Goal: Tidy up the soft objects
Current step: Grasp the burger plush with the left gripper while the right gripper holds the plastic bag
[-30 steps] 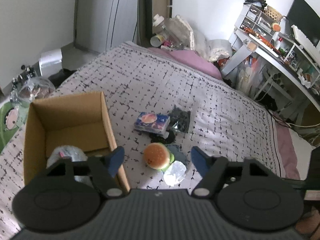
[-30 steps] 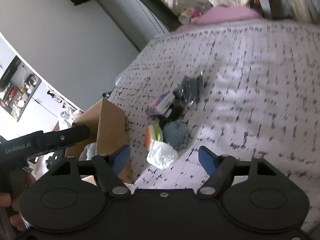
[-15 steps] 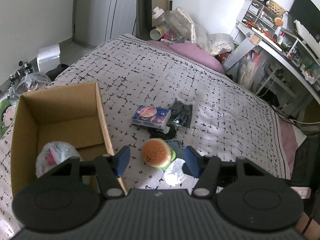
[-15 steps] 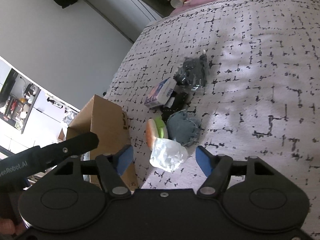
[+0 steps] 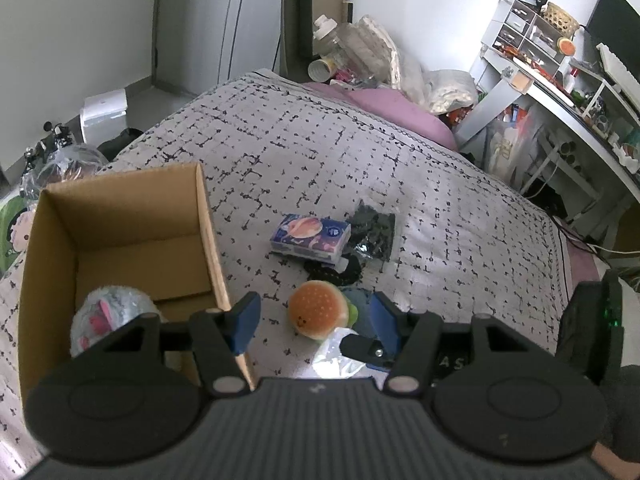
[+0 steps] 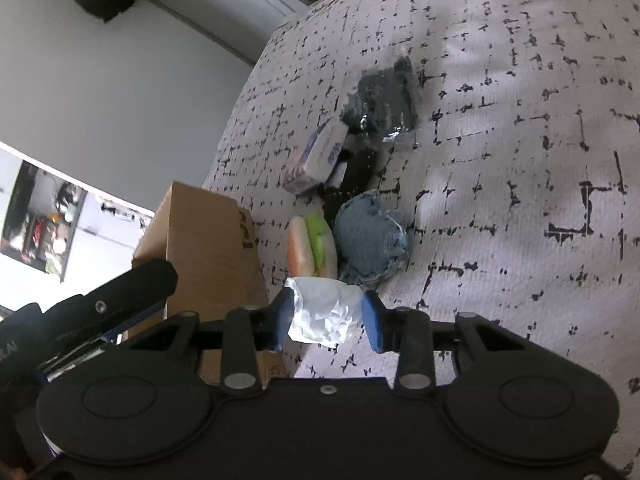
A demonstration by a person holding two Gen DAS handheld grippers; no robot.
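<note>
- Cardboard box (image 5: 120,216) open at the top, standing on the bed (image 5: 320,152) at the left of the left wrist view, with a plush toy in clear wrap (image 5: 108,316) lying in its near corner.
- Grey-white bed cover with a black broken-grid print under everything else.
- Just right of the box: a burger toy (image 5: 316,308) with an orange bun and a green layer, lying on the cover apart from the box wall.
- Touching the burger toy on its near side: a crumpled white plastic bag (image 6: 320,308).
- Beside the burger toy on its other side: a round blue denim piece (image 6: 372,240), touching or nearly touching it.
- Farther up the bed: a tissue pack (image 5: 310,236) printed in blue and orange, next to a black packet in clear film (image 5: 374,230), with a dark item partly tucked under both; cannot tell what that is.
- Right gripper (image 6: 326,318) low over the cover, blue fingers just closing to a narrow gap, the white plastic bag between them and filling the gap from pad to pad.
- Left gripper (image 5: 314,314) above the burger toy and the box's near corner, fingers about halfway apart and holding nothing.
- Tip of the right gripper showing in the left wrist view against the white plastic bag.
</note>
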